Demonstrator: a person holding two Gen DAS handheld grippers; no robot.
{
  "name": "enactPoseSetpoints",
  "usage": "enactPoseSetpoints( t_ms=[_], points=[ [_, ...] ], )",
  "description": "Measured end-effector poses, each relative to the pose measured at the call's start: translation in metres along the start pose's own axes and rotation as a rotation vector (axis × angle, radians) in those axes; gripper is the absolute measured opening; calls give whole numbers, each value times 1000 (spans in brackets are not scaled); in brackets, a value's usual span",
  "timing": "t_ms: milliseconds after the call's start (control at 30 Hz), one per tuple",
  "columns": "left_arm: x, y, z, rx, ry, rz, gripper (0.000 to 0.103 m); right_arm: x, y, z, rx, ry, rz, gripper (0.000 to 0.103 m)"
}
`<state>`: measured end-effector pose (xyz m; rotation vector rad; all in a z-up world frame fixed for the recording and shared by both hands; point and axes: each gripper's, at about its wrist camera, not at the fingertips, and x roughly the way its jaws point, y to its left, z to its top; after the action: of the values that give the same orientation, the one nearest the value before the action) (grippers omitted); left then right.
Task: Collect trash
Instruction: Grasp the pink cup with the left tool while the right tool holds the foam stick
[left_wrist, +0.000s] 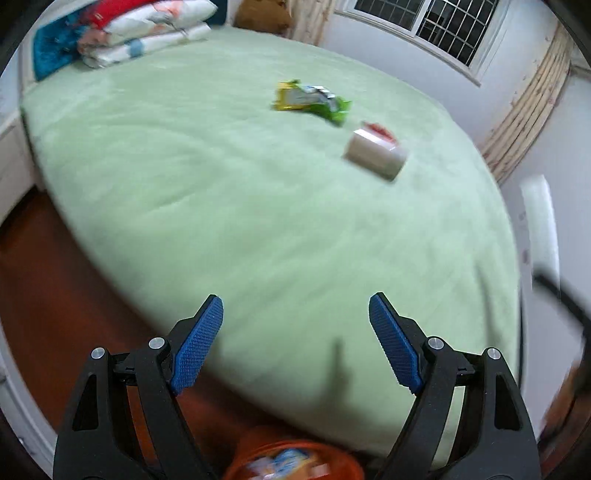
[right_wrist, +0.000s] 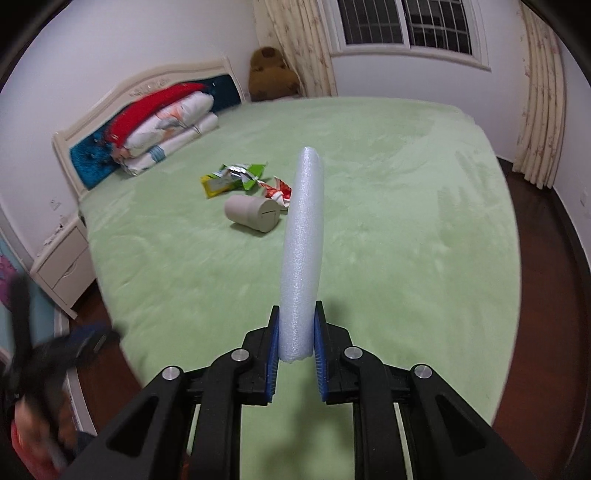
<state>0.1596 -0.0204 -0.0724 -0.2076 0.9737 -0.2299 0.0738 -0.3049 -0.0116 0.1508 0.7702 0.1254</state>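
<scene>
A crumpled green-and-yellow snack wrapper (right_wrist: 233, 178), a red-and-white torn wrapper (right_wrist: 277, 191) and a grey paper cup (right_wrist: 252, 213) on its side lie close together on the wide green-covered bed (right_wrist: 406, 229). Folded floral quilts (right_wrist: 168, 138) are stacked against the headboard, a brown plush bear (right_wrist: 269, 74) beyond the far corner, a white nightstand (right_wrist: 62, 266) to the left.

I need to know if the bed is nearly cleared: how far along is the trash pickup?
Done: some wrappers already lie in the orange bin below the bed. In hand: the right gripper is shut on a white foam tube; the left gripper is open and empty. Left on the green bed: a green-yellow snack bag, a red wrapper and a paper cup on its side.
</scene>
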Motion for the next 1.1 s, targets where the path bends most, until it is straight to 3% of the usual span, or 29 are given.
enactPoseSetpoints(
  t_ms=[167, 400, 500, 633, 733, 767, 1100],
  points=[
    [46, -34, 59, -96, 60, -78, 79, -35, 4, -16, -39, -55, 6, 16],
    [108, -57, 119, -321, 152, -146, 79, -52, 4, -36, -64, -94, 42, 17],
    [135, -64, 135, -407, 182, -151, 79, -51, -4, -39, -57, -96, 48, 17],
    [153, -70, 147, -442, 178, -127, 78, -47, -17, -42, -35, -87, 57, 17],
    [172, -68, 146, -488, 225, -118, 63, -43, -25, -43, -22, -81, 55, 17],
    [174, -63, 143, -511, 229, -130, 62, -42, -29, -43, -15, -81, 53, 17],
    [151, -71, 139, -389, 158, -148, 56, -44, -25, -43, -12, -98, 64, 17]
  ],
)
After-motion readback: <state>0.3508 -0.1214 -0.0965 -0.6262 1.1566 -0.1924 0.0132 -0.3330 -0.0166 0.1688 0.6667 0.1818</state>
